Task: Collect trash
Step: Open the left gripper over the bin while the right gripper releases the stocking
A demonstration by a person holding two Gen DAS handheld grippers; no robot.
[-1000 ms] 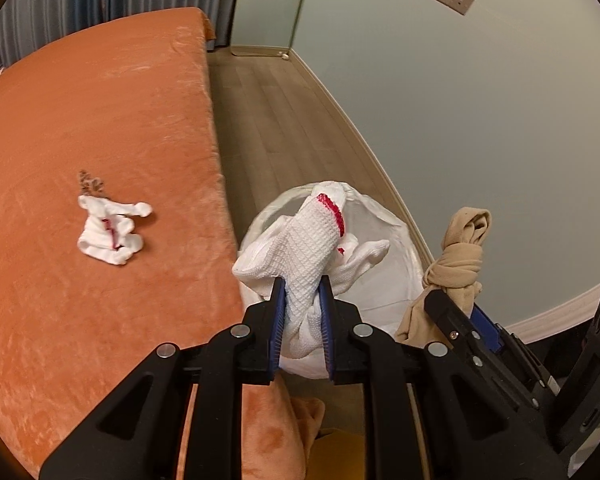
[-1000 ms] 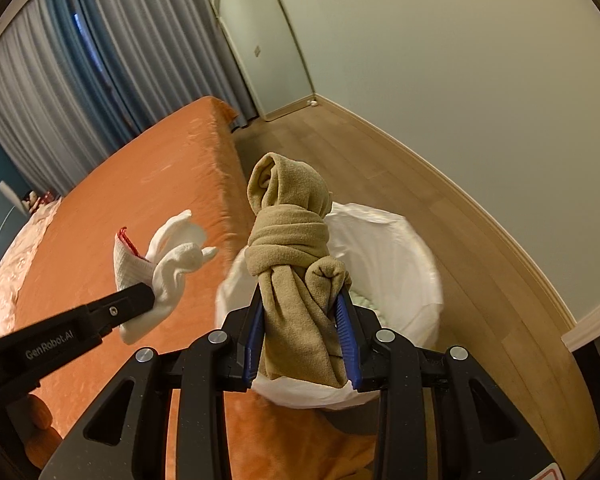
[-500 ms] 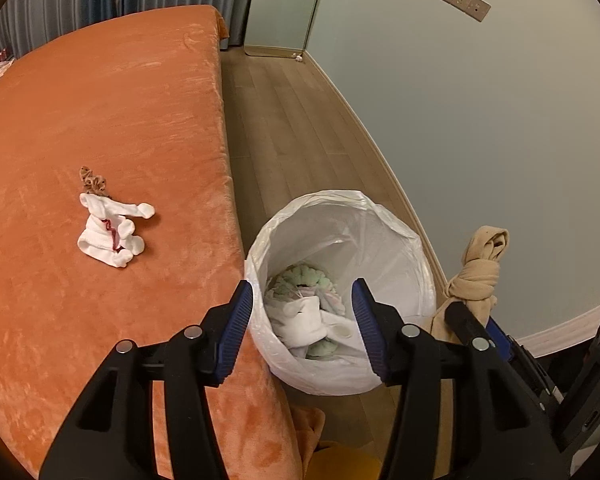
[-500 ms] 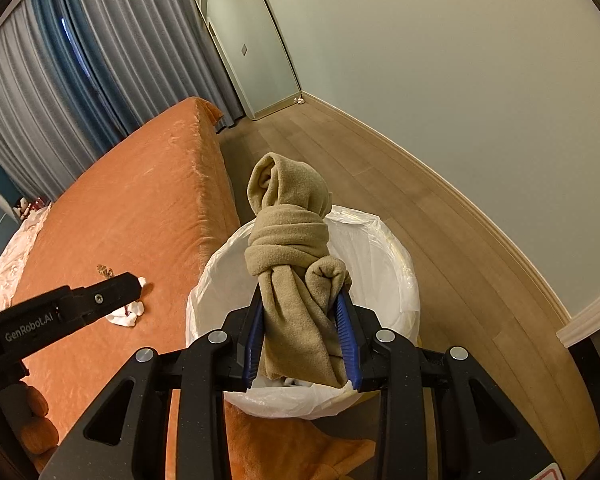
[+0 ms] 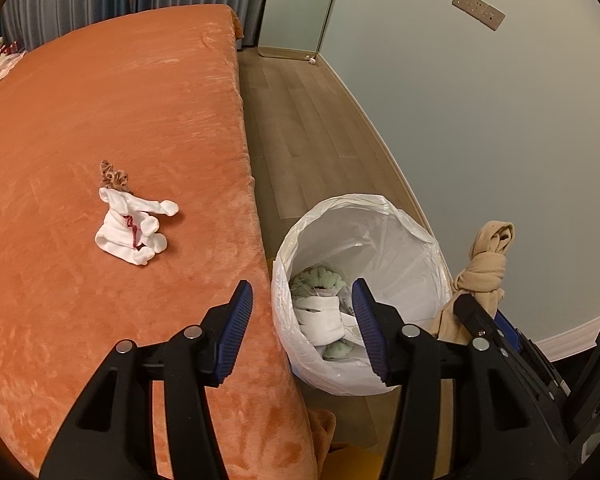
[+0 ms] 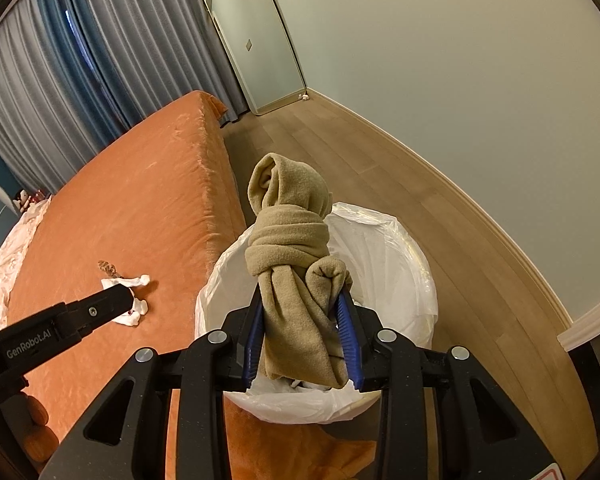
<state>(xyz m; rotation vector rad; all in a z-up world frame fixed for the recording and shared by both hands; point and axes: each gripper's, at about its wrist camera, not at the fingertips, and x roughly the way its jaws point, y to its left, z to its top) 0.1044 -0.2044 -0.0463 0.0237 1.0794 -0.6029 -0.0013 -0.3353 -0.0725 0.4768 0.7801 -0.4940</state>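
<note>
The right gripper [image 6: 302, 340] is clenched on one knotted tan cloth [image 6: 290, 256], the blue pads [image 6: 347, 332] pressing its lower folds while the knot and a hooded tip stand above them, directly over the bin [image 6: 412, 280]. The left gripper [image 5: 304, 328] hangs released, its two ribbed blue fingers [image 5: 236, 328] spread wide with nothing between them — one over the bed edge, the other over the bin's mouth.

Counted: two grippers, one bin, one tan cloth in the air, one knotted white cloth [image 5: 134, 228] on the bed, and one small brown curled scrap [image 5: 114, 176] touching that cloth's far end.

The bin is round, lined with a thin, crinkled white plastic bag [image 5: 364, 232] folded over its rim, and stands on the wooden floor [image 5: 300, 120] just beside the bed [image 5: 100, 100]. Inside lie a white ribbed cloth [image 5: 324, 316] and pale green knitted pieces [image 5: 316, 276] — how many green ones, I cannot tell.

The bed cover is orange and velvety, with a brushed sheen. The white cloth on it is ribbed, with red marks near its middle, and lies well apart from the bin. The tan cloth looks soft and fleecy.
</note>
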